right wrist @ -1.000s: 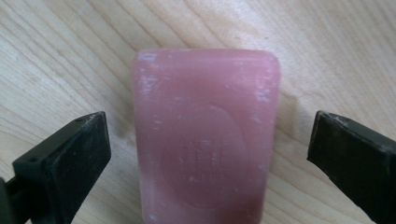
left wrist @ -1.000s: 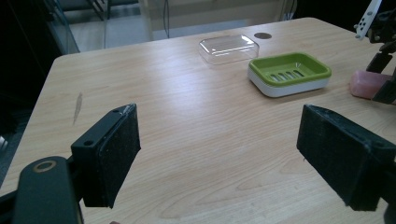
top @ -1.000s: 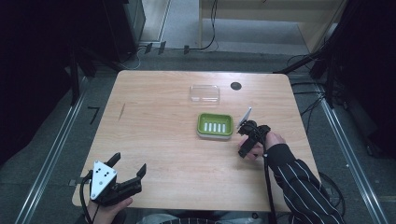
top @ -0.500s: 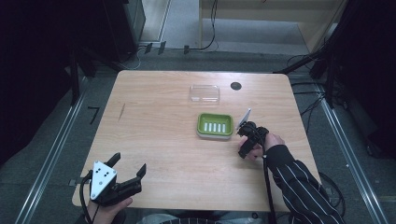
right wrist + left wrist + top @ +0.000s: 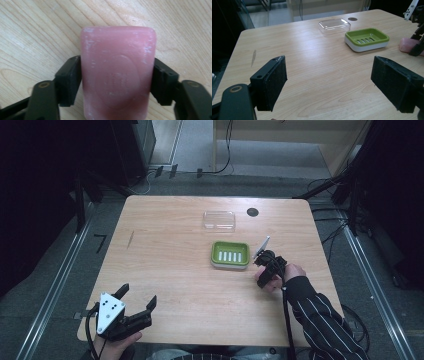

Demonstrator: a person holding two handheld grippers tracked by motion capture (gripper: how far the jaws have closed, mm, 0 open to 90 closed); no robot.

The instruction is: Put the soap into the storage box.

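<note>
Right gripper view puts me looking straight down on the pink soap bar [image 5: 117, 72], lying flat on the wooden table [image 5: 32, 27]. My right gripper [image 5: 116, 80] has just been closing, and now its two black jaws press on the long sides of the bar, one on each side. So the soap is held, with its long way running straight ahead between the jaws.

From the high view, the right gripper [image 5: 267, 267] sits just beside the green soap dish [image 5: 230, 255], on the dish's right. The dish is the near spot to go to, I think, so the soap would need to lift and slide a short way left. The dish's long side runs left to right on the table, so I may have to turn the bar to fit it.

My left gripper [image 5: 127, 312] rests well apart at the near left corner, jaws wide open and holding nothing. From its own view I can see the dish [image 5: 367, 40], the clear lid [image 5: 334, 26] behind it, and a bit of pink soap [image 5: 405, 46] at the far right.
</note>
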